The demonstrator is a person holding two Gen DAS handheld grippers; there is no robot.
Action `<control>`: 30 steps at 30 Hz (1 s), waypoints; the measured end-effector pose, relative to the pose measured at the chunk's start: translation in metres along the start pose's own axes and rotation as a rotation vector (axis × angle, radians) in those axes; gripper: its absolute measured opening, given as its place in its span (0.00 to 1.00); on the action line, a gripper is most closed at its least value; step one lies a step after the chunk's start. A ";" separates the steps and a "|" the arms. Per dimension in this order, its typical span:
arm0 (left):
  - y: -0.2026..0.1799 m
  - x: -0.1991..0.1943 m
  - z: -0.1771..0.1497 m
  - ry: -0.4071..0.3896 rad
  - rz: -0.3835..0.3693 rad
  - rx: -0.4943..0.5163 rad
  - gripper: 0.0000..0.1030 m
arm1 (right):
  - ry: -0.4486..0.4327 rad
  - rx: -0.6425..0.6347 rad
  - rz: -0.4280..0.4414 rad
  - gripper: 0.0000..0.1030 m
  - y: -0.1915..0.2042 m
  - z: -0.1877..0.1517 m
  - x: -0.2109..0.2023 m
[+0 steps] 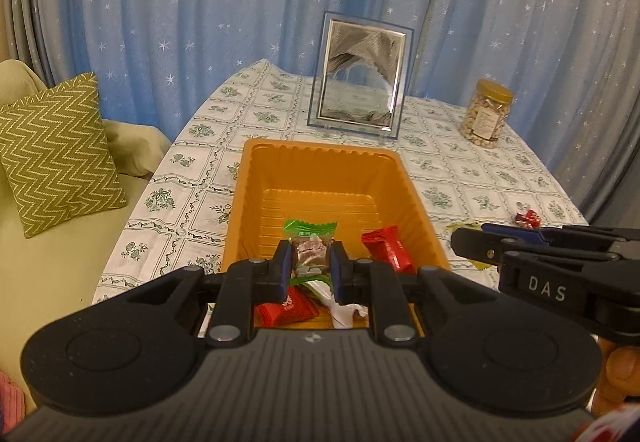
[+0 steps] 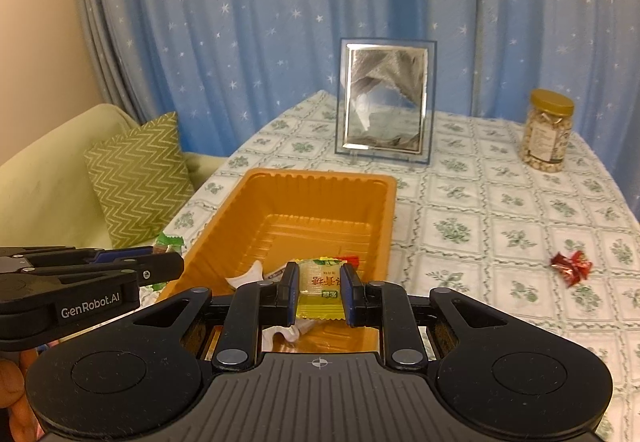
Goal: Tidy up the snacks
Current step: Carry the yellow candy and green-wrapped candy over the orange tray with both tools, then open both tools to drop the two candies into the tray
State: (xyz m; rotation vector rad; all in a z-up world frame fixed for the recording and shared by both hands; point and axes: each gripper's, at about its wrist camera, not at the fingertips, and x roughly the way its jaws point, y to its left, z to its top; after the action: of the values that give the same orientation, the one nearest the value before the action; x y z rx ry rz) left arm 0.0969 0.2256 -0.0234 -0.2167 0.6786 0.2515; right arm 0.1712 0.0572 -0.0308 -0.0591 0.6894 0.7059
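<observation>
Snacks are held in both grippers over the near end of the orange tray (image 1: pixel 256 177): a green-ended candy (image 1: pixel 310 248) is clamped between the nearly closed blue pads of the left gripper (image 1: pixel 310 266), and a yellow sachet (image 2: pixel 320 292) is pinched between the narrowly parted pads of the right gripper (image 2: pixel 320 292). Below the left jaws, a red packet (image 1: pixel 286 310) and a white wrapper (image 1: pixel 344 312) are seen on the tray floor, with a second red packet (image 1: pixel 388 248) lying toward the right wall. The far half of the tray is left bare. The two tools are carried side by side, close together, each showing at the edge of the other's view. Out on the floral tablecloth (image 2: pixel 500 242), a red foil candy (image 2: pixel 570 266) is left loose, well apart from the tray on its right. Farther back, a framed picture (image 2: pixel 386 101) is stood upright just behind the tray, and a gold-lidded jar (image 2: pixel 548 129) is set near the far right corner. A zigzag cushion (image 1: pixel 56 153) is propped on the sofa to the left, before the starred blue curtain (image 1: pixel 200 1).
</observation>
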 end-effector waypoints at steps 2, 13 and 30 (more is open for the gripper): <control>0.003 0.009 0.001 0.004 0.000 0.005 0.17 | -0.005 0.002 0.010 0.21 -0.002 0.000 0.010; 0.006 0.065 0.010 0.035 -0.012 0.059 0.17 | -0.010 0.064 0.032 0.21 -0.029 0.003 0.065; 0.016 0.098 0.026 0.007 -0.017 0.071 0.34 | -0.001 0.136 0.056 0.21 -0.044 0.022 0.098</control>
State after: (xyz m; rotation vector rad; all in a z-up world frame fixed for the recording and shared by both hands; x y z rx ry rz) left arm 0.1804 0.2636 -0.0684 -0.1556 0.6913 0.2097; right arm 0.2652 0.0860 -0.0806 0.0859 0.7385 0.7110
